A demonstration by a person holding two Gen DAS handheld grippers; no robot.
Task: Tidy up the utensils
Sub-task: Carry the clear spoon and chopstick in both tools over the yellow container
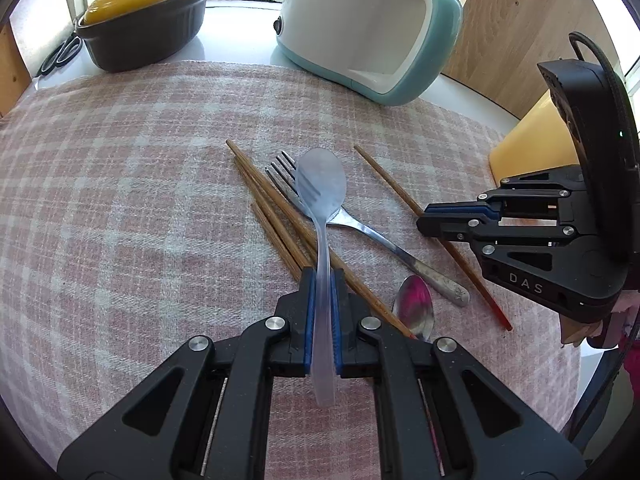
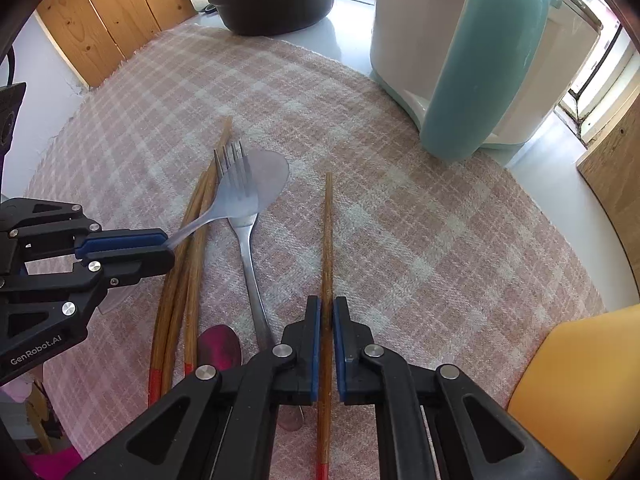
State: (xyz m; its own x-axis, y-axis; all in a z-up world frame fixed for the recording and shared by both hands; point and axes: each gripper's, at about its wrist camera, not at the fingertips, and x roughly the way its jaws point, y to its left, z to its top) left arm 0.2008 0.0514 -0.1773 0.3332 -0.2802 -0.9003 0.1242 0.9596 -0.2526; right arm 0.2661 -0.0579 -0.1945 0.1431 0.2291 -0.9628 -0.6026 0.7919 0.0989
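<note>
My left gripper [image 1: 322,280] is shut on a translucent plastic spoon [image 1: 322,188], held above the pile; it also shows in the right wrist view [image 2: 260,184]. My right gripper [image 2: 327,308] is shut on a single wooden chopstick [image 2: 328,232], which lies along the cloth; that gripper appears in the left wrist view [image 1: 430,220]. A metal fork [image 1: 360,228] lies under the plastic spoon beside several wooden chopsticks [image 1: 272,208]. A small metal spoon [image 1: 414,312] lies by my left fingers.
A pink plaid cloth [image 1: 120,200] covers the table. A white-and-teal utensil holder [image 1: 372,28] stands at the back, a dark pot with a yellow lid [image 1: 144,20] to its left, scissors [image 1: 60,56] beside it. A yellow container [image 2: 580,392] sits at the right.
</note>
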